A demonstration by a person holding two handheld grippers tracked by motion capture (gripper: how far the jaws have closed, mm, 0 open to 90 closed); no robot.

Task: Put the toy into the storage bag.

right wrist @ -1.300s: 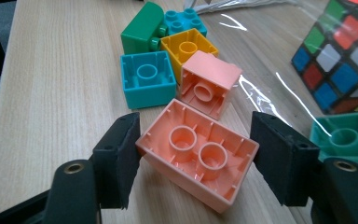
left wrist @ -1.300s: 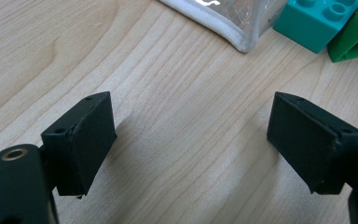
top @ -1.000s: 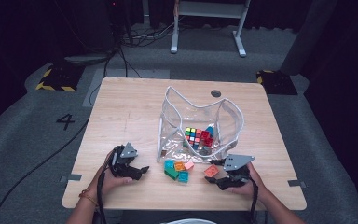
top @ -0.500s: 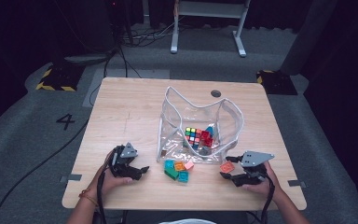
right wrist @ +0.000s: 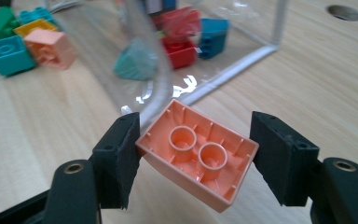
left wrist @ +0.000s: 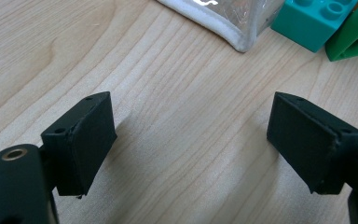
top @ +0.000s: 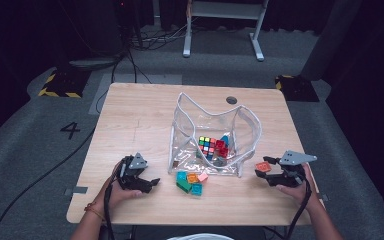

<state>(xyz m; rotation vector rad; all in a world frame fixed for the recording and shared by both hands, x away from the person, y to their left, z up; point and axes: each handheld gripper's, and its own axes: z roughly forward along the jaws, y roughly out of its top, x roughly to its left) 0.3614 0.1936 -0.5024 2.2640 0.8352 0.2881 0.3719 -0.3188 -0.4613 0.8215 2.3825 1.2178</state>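
My right gripper [right wrist: 196,156] is shut on a salmon brick [right wrist: 200,140], whose hollow underside faces the camera. In the high view the right gripper [top: 265,173] holds that brick [top: 263,166] just above the table, right of the clear plastic bag [top: 245,125]. The bag stands open and holds a colour cube [top: 207,145], red bricks [top: 221,148] and a blue brick [top: 225,139]. Several loose bricks [top: 190,181] lie in front of the bag. My left gripper [top: 151,184] rests open on the wood, left of them, with nothing between its jaws [left wrist: 191,135].
The bag's white-edged corner [left wrist: 235,35], a teal brick [left wrist: 314,18] and a green brick [left wrist: 356,39] lie just beyond the left jaws. A round cable hole [top: 231,100] sits near the table's far edge. The table's right edge [top: 307,170] is close to the right hand.
My right gripper has carried the salmon brick to the right, away from the loose pile and past the bag's front corner. The left gripper has stayed put.
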